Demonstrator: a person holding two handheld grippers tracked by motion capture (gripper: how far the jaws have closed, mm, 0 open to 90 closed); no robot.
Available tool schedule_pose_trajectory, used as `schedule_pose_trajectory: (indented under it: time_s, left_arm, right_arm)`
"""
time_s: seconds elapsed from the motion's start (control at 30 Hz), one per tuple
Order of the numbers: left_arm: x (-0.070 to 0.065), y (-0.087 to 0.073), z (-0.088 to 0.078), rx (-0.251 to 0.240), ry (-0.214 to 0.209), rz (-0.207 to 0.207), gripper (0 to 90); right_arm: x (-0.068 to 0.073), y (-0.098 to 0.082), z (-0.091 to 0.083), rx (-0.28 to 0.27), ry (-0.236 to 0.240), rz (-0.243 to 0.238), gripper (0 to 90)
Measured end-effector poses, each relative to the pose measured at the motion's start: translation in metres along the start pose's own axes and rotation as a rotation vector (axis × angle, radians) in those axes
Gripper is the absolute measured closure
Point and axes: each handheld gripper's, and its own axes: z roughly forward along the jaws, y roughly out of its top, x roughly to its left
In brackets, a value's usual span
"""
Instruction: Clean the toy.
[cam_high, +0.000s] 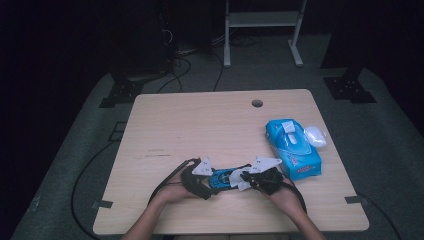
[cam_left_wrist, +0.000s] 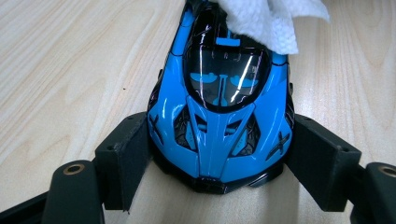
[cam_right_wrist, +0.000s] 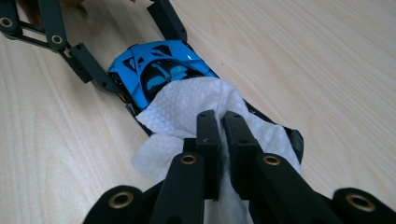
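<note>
Spanning most of the high view, the light wood table (cam_high: 200, 125) has a round cable hole (cam_high: 257, 103) near its far edge. On the table's right side sits a blue wet-wipe pack (cam_high: 292, 150) w/ a white lid flap and a small white object, too blurred to identify, just beside its far right corner. At the near edge, approx centre, the blue toy car (cam_high: 222, 178) lies on the wood between both tools, the person's forearms coming in from below. Left gripper (cam_left_wrist: 212, 158) clamps the car: its black pads press the front fenders on both sides, nose pointing back toward that camera, so jaws are set narrow to car width. Right gripper (cam_right_wrist: 221, 128) has its jaws pinched tight on a white wipe (cam_right_wrist: 187, 116), which drapes over the car's rear and roof, touching the bodywork behind the windscreen.
</note>
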Motion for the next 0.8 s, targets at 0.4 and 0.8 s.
schedule_pose_trajectory:
  time_s: [0.4, 0.8]
  left_arm:
    - [0.000, 0.000, 0.000, 0.002, -0.003, 0.002, 25.1]
    - [0.000, 0.000, 0.000, 0.003, 0.000, 0.000, 25.1]
  right_arm:
    - [-0.001, -0.005, -0.010, 0.023, -0.002, -0.012, 66.8]
    - [-0.019, -0.010, -0.003, 0.000, 0.127, 0.150, 74.5]
